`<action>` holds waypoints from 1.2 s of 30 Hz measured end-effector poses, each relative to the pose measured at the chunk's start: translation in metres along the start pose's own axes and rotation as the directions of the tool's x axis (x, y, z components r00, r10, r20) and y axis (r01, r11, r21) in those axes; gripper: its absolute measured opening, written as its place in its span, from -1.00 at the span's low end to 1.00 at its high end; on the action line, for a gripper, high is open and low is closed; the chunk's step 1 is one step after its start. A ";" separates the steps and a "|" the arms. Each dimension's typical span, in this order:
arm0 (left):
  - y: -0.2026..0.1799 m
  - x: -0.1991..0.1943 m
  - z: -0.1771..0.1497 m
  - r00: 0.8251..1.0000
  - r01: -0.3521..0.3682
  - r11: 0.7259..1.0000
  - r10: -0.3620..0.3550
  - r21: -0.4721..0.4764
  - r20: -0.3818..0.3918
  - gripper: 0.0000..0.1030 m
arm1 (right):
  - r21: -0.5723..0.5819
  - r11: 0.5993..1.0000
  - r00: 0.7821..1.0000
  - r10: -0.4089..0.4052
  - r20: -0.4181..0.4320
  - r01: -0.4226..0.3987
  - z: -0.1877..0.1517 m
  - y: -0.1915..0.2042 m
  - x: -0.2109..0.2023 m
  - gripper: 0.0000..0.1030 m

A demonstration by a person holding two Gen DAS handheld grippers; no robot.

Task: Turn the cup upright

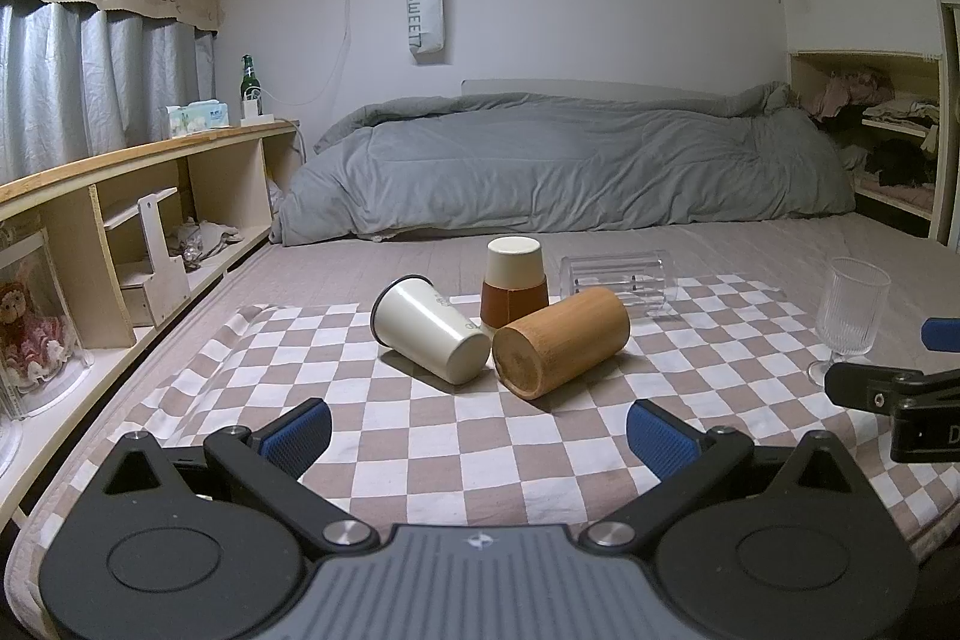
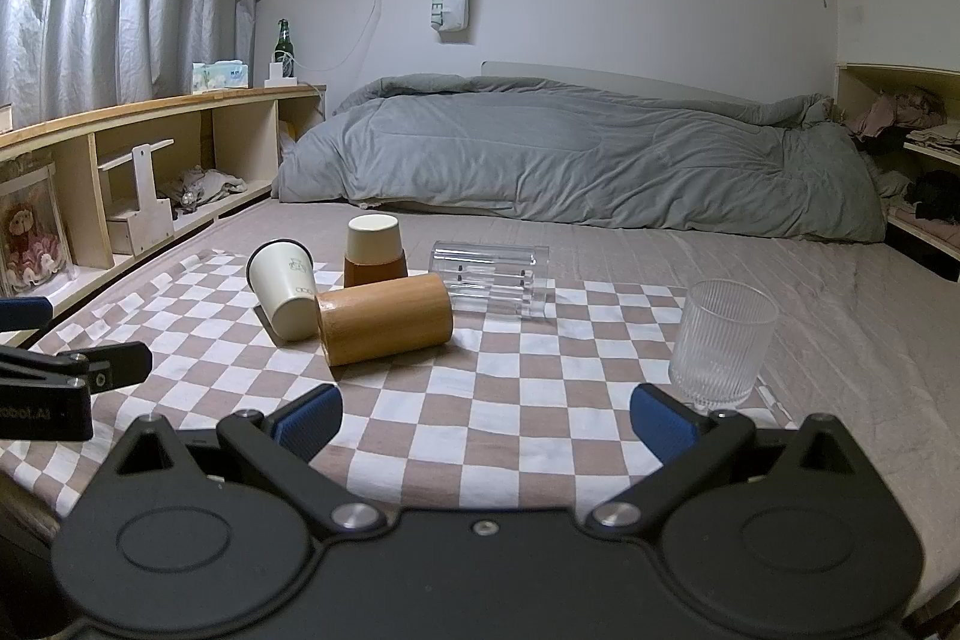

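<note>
Left wrist: bamboo cup on side, base twd cam.

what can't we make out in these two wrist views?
- Brown-and-cream upside-down cup: lower body hidden by the bamboo cylinder cup, both views.
- Ribbed clear stemmed glass: foot partly hidden by the right gripper in both views.
- Small print on the white paper cup: too small to read.
- Left gripper: cut by the right view's left edge.

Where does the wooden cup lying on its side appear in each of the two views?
Left wrist view: wooden cup just right of centre, round end toward the camera.
Right wrist view: wooden cup left of centre.
Shared landmark: the white cup lying against its left side.
</note>
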State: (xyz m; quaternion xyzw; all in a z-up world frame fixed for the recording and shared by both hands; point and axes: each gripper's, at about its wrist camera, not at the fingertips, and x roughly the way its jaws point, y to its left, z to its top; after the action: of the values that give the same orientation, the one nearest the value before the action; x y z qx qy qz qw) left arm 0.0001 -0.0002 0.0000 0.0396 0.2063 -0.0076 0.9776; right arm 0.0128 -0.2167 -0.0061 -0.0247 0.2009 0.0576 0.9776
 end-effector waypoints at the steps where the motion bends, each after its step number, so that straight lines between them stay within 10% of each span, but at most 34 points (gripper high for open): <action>1: 0.000 0.000 0.000 1.000 0.001 1.000 -0.001 0.000 0.001 1.00 | 0.001 1.000 1.000 0.000 0.000 0.000 0.000 0.000 0.000 1.00; 16: -0.002 0.018 0.029 0.992 0.117 0.985 -0.121 0.125 0.022 0.98 | 0.040 0.999 1.000 0.008 0.013 -0.009 0.002 -0.009 -0.006 1.00; 24: -0.021 0.081 0.044 0.944 0.326 0.875 -0.323 0.359 -0.071 0.97 | 0.089 0.996 1.000 -0.011 0.016 0.010 0.001 -0.026 -0.009 1.00; 36: -0.049 0.206 0.044 0.930 0.367 0.766 -0.281 0.528 -0.239 0.82 | 0.159 0.987 1.000 0.007 0.004 -0.007 -0.002 -0.052 -0.011 1.00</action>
State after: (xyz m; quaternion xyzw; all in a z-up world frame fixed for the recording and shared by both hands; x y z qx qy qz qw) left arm 0.2053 -0.0522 -0.0466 0.2907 0.2692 -0.2342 0.8878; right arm 0.0085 -0.2695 -0.0026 0.0540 0.2033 0.0449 0.9766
